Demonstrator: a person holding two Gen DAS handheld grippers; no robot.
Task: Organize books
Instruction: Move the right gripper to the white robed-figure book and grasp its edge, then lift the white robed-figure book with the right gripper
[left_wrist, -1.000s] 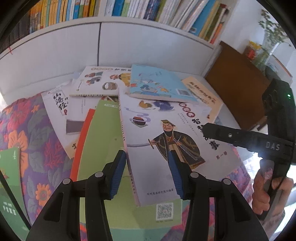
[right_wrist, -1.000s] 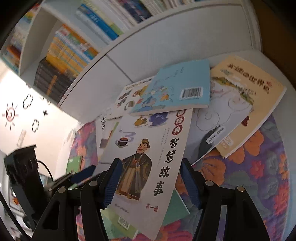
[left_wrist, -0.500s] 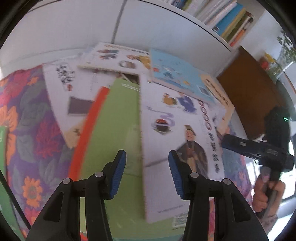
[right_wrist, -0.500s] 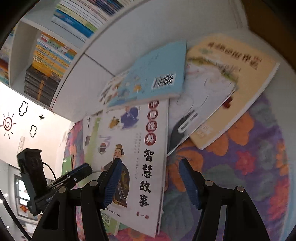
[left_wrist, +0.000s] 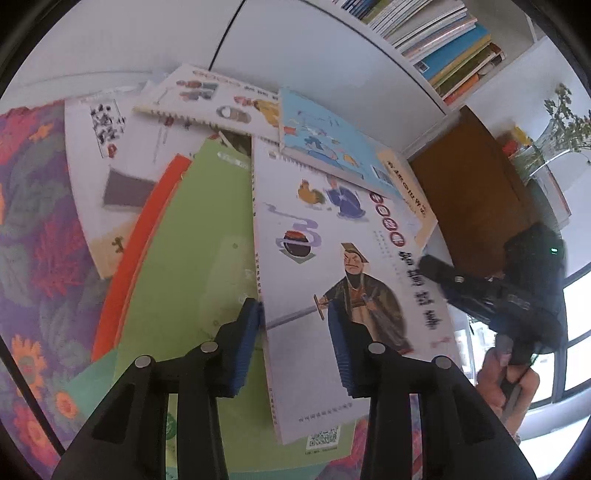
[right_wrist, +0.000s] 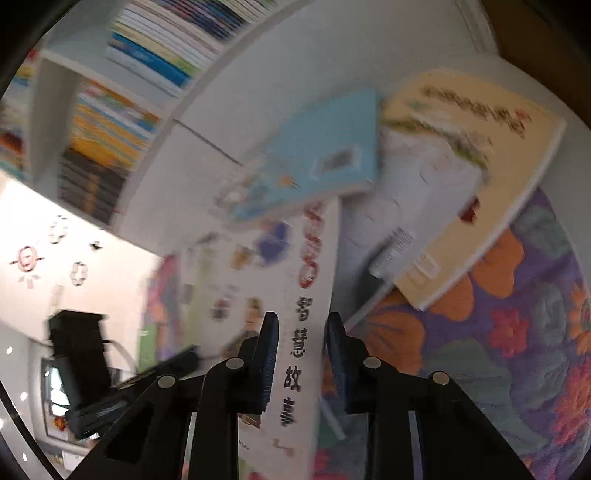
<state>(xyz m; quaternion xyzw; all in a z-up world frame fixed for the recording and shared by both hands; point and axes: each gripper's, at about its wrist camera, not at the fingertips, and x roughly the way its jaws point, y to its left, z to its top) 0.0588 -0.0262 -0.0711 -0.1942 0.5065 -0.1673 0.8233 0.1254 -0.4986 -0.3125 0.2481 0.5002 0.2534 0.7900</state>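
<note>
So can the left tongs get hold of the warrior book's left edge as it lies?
Probably yes. The left tongs already straddle the left edge of the warrior book, nothing between. They have just been closing; only the blue book overlaps its far corner.

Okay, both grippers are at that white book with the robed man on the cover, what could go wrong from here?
The white book is pinned under the light blue book, so pulling it may drag that one or topple the pile. The left gripper and right gripper have just been closing across opposite long edges with that book between their pads; thin edges could slip or the cover buckle.
</note>
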